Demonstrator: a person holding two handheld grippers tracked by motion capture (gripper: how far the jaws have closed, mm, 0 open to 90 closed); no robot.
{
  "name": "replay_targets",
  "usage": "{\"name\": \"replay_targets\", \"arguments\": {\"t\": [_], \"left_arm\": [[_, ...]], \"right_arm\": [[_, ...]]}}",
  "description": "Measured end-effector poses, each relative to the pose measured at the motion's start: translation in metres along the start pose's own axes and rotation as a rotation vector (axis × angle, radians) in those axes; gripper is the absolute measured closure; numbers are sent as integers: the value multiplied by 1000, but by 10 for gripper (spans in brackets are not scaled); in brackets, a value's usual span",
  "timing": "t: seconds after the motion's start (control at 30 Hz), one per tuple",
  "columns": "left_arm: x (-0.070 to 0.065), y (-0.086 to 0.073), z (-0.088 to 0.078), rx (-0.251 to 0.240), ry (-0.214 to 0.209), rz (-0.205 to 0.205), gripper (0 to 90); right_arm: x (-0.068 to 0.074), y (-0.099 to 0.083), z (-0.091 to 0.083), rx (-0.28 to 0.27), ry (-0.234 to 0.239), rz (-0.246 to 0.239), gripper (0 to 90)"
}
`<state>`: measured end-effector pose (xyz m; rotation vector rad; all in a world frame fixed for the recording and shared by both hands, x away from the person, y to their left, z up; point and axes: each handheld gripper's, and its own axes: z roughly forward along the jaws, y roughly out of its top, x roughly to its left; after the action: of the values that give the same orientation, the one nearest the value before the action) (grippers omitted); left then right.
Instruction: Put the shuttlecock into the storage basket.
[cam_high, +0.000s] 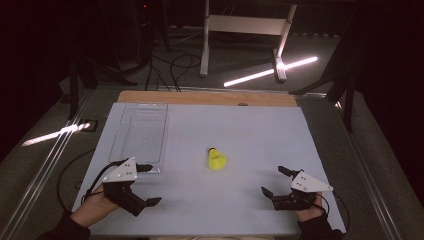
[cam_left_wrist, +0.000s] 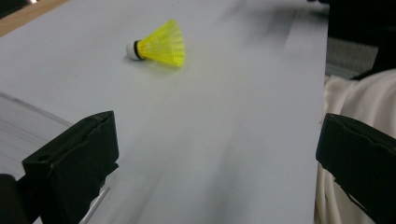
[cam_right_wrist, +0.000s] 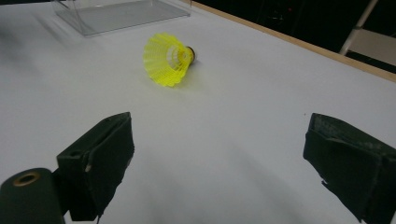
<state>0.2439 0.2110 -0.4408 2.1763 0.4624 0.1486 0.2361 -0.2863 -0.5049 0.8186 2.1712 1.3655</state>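
Lying on its side near the middle of the pale tabletop (cam_high: 240, 135), a yellow shuttlecock (cam_high: 217, 159) is seen with its cork end turned toward the far edge and its skirt toward the person. It is touched by neither claw. The left claw (cam_high: 149, 184) is held low at the near left corner, its jaws spread wide with nothing between them; in the left gripper view the shuttlecock (cam_left_wrist: 159, 45) is seen well ahead of it. The right claw (cam_high: 274, 181) is likewise held released and empty at the near right, well apart from the shuttlecock (cam_right_wrist: 167, 58). A clear plastic tray (cam_high: 122, 131) is set on the left half of the tabletop, just beyond the left claw and beside the shuttlecock.
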Motion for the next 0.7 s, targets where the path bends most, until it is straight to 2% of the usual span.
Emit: {"name": "replay_targets", "arguments": {"t": [0.1, 0.13, 0.2, 0.23, 0.27, 0.3, 0.33, 0.37, 0.4, 0.7], "left_arm": [[-1, 3, 2, 25, -5, 11, 1], [0, 6, 4, 43, -22, 2, 1], [0, 8, 6, 73, -20, 10, 1], [0, 8, 6, 73, -20, 10, 1], [0, 10, 8, 101, -26, 11, 1], [0, 10, 8, 101, -26, 11, 1], [-1, 13, 12, 132, -35, 18, 1], [-1, 13, 12, 132, -35, 18, 1], [-1, 15, 14, 162, -43, 27, 1], [-2, 32, 22, 231, -50, 29, 1]], "right_arm": [[0, 0, 0, 2, 0, 1, 86], [0, 0, 0, 2, 1, 2, 86], [0, 0, 0, 2, 2, 3, 86], [0, 0, 0, 2, 2, 3, 86], [0, 0, 0, 4, 3, 1, 86], [0, 0, 0, 4, 3, 1, 86], [-1, 0, 0, 5, 4, 3, 86], [-1, 0, 0, 4, 5, 3, 86], [-1, 0, 0, 4, 4, 2, 86], [-1, 0, 0, 8, 5, 3, 86]]}}
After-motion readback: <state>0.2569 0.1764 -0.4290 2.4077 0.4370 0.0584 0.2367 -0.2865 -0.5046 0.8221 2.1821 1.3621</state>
